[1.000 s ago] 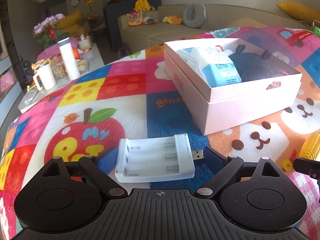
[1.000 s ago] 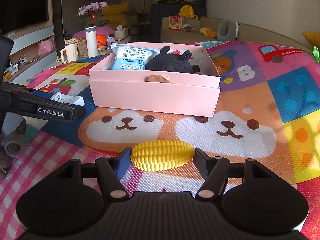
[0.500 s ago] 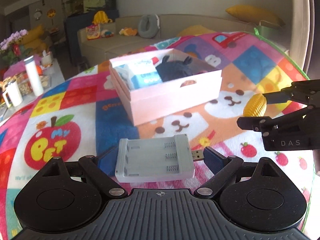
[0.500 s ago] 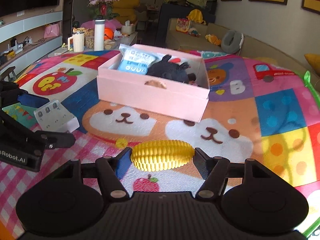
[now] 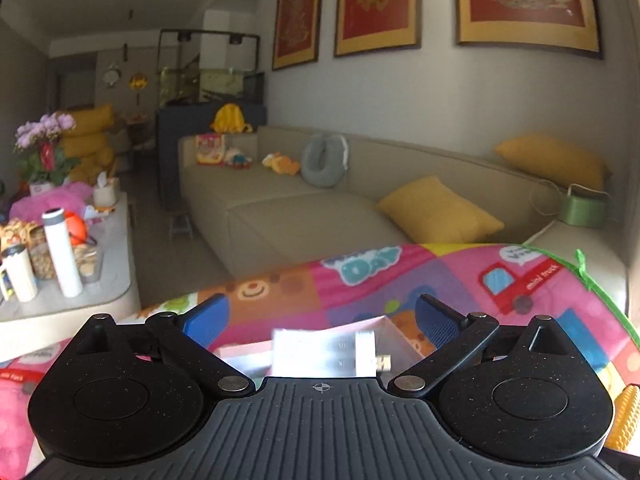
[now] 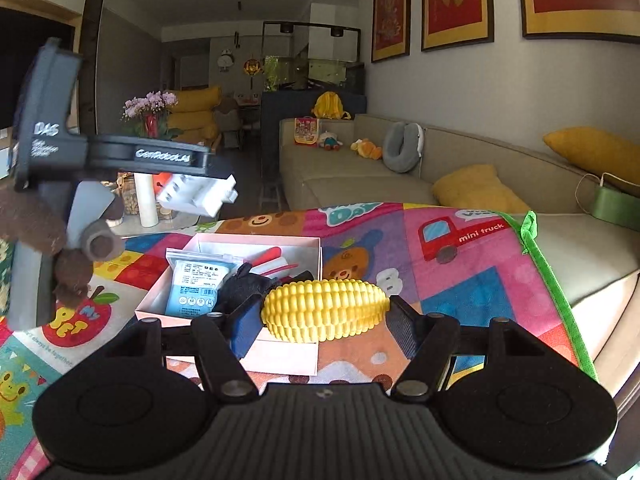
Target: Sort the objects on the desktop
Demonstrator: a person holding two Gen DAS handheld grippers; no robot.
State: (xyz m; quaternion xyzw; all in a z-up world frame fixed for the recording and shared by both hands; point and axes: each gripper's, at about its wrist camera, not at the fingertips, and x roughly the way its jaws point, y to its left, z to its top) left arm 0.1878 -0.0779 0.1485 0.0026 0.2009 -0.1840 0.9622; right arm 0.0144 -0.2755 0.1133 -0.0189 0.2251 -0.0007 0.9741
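While gripped, yellow toy corn (image 6: 325, 309), ridged kernels, lying crosswise

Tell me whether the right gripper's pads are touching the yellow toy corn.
Touching. The right wrist view shows the toy corn lying crosswise in the right gripper, with each end pressed against one of the pads and no gap at either.

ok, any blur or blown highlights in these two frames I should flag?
Left wrist view: the white charger is motion-smeared and blown out, its slots barely readable; the sofa behind is soft. Right wrist view: the corn is crisp, the charger is blurred there too, and the pink box is evenly lit. Both views: fisheye bends the framed pictures near the edges.
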